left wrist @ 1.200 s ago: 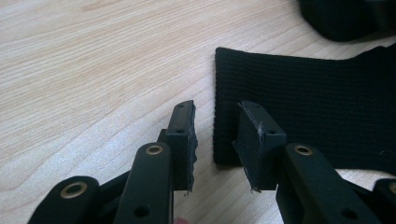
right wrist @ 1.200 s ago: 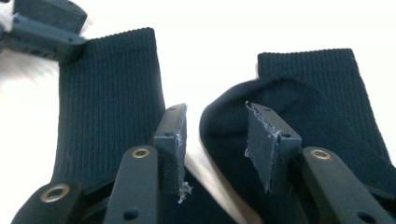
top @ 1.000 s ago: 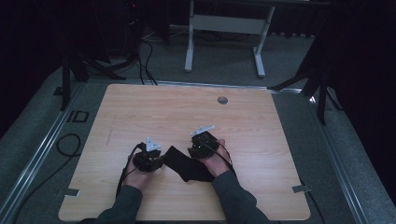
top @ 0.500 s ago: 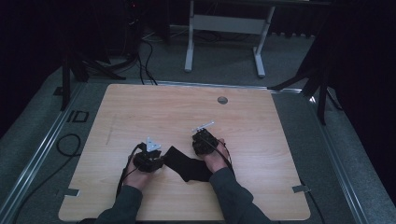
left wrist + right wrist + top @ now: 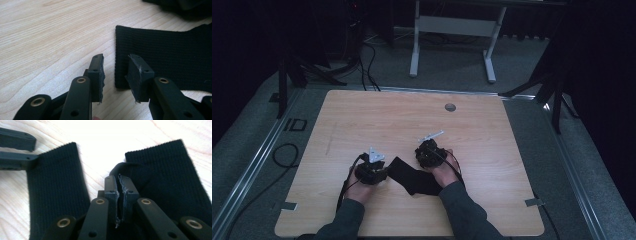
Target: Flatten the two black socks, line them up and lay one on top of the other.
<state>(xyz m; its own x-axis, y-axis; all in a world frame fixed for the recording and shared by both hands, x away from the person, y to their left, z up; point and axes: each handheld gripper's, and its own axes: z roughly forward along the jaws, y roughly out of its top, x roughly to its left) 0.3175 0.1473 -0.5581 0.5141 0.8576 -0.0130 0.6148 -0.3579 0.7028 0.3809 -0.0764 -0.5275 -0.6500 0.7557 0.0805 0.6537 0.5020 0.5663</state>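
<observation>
Sock (image 5: 162, 177) pinched at its edge by right gripper (image 5: 121, 180), lower centre of frame; left gripper (image 5: 115, 72) half-open, straddling the cuff.

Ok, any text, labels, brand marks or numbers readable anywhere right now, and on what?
"ID": pale marking on the grey floor left of the table, the single readable text.
Black sock: no label or brand legible.
Left gripper and right gripper: no printing on their jaws.

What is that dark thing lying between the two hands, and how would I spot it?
Start at the wooden table and follow its near edge to the two hands. Between them lies a black ribbed sock, bent in a V, the one soft flat thing there.
</observation>
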